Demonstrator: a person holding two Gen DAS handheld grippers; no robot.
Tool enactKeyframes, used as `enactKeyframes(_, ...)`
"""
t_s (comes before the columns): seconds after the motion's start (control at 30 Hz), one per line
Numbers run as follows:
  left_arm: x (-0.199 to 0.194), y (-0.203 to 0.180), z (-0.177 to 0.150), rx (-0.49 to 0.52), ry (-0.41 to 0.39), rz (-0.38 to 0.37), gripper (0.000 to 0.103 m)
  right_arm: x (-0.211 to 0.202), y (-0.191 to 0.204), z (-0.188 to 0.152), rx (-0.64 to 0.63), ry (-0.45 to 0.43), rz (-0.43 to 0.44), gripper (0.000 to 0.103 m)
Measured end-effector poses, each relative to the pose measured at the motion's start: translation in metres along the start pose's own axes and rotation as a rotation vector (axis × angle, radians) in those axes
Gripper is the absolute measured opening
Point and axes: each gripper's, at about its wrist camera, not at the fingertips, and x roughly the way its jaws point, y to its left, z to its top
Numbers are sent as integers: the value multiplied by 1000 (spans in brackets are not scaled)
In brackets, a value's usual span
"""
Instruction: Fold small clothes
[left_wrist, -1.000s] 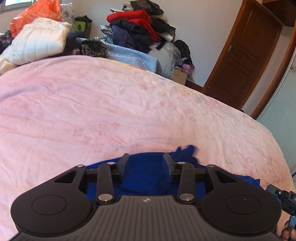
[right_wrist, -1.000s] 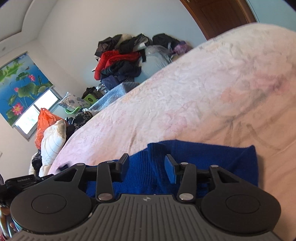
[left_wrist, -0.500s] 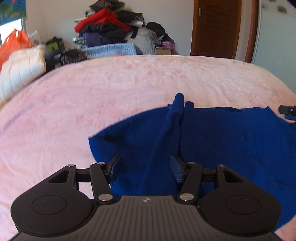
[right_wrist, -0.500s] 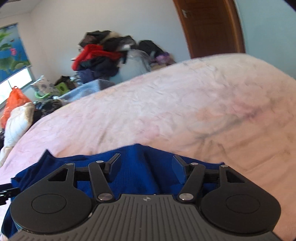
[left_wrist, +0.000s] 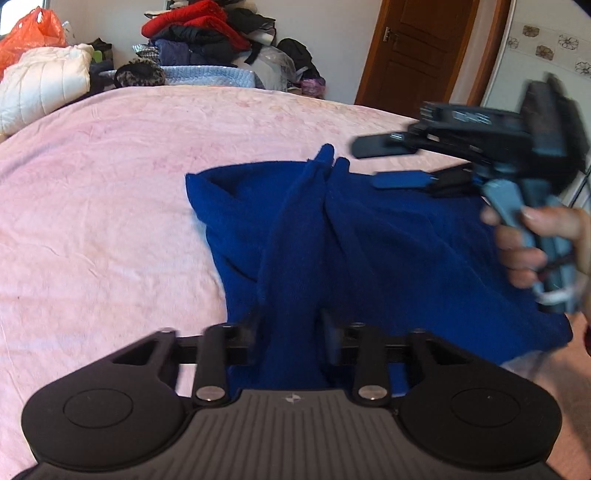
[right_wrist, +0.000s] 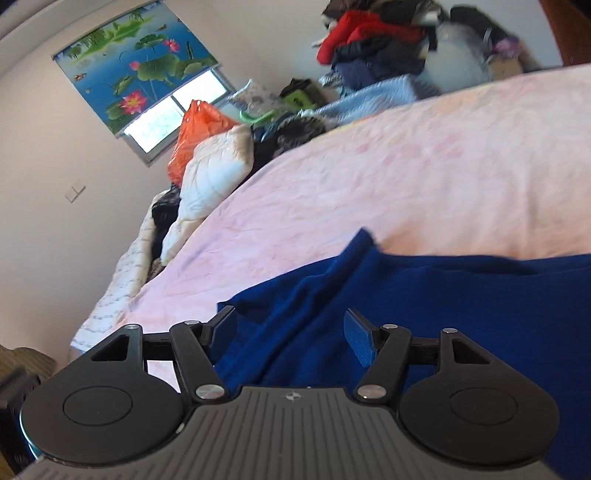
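Between the fingertips of the left gripper (left_wrist: 291, 336) runs a raised ridge of the dark blue knitted garment (left_wrist: 369, 240); the jaws have just been closing, and both pads now appear to press on that ridge, so the left gripper is judged to be clenched on the fabric. This pinch probably serves to fix one edge of the fold while the cloth is lifted or dragged. The right gripper (right_wrist: 290, 339) has just been opening: its blue-padded jaws stand wide, with the garment lying beneath and between them but not touched by either pad, so it is released. In the left wrist view the same right gripper (left_wrist: 395, 162) hovers blurred over the garment's far right part, held by the person's hand (left_wrist: 532, 240); it is probably travelling to a new grasp point. The garment lies spread on the pink patterned bedspread (left_wrist: 110, 184), near its close edge. Its long axis appears to run across the bed from left to right, while the central ridge points away from the left gripper toward the brown wooden door (left_wrist: 417, 48).
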Motion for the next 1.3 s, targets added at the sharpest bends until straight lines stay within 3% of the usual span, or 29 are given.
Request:
enactKeyframes(0.07,-1,3,-2,-3,-7,4,10,19,-1,6,34,26,-5,69)
enactKeyframes(0.27,-15,19,-5,-62,-64,25,7,65,-4,18,80,47,-32,69)
enactKeyframes(0.43,-19,22,-11,-51,-44,114,5,84,14,17,23,53,44,77)
enactKeyframes(0.57,-31,17,-14,-23,-48,130,5,52,15,15,21,7,31,77)
enactKeyframes(0.7,-34,10,-10,-3,-60,93,5,6,6,0,-27,1,-71,84)
enactKeyframes(0.8,-23,7,-11,4,-22,80,6,-22,-10,-20,-39,38,-133,90)
enactKeyframes(0.9,-14,7,-15,-24,18,109,6,-52,-19,-43,-103,18,-291,89)
enactKeyframes(1.0,-19,3,-17,-29,8,139,6,-87,-13,-61,-166,-88,-465,91)
enactKeyframes(1.13,-22,-6,-19,-30,13,193,6,-128,-7,-90,-171,-185,-444,97)
enactKeyframes(1.3,-21,-15,-20,-21,23,247,7,-135,-16,-116,-176,-104,-490,96)
